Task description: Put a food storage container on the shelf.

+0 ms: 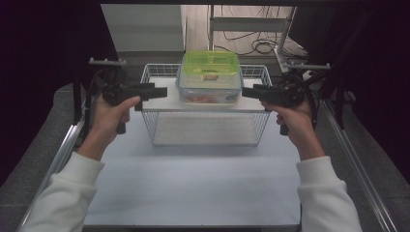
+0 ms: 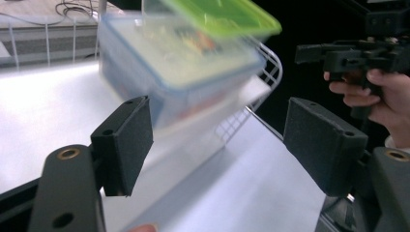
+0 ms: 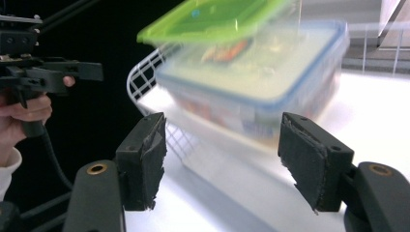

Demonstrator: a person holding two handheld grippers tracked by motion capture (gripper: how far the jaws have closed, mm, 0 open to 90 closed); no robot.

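A clear food box with a blue rim [image 1: 211,90] stands on a white board [image 1: 162,103] laid across a white wire basket [image 1: 153,126]. A smaller green-lidded box [image 1: 211,63] sits on top of it. My left gripper [image 1: 162,92] is level with the board at the basket's left end, jaws open, holding nothing. My right gripper [image 1: 245,91] mirrors it at the right end, also open. In the left gripper view the clear box [image 2: 183,67] lies ahead of the open gripper [image 2: 222,140]. In the right gripper view the same box [image 3: 261,82] is beyond the open gripper [image 3: 222,154].
The basket rests on a white tabletop [image 1: 193,179] with metal rails [image 1: 355,159] along both sides. Black frame struts [image 1: 338,96] rise beside each gripper. Cables [image 1: 261,46] lie on the floor behind. Each gripper view shows the other hand's gripper [image 2: 338,53] [image 3: 48,72] farther off.
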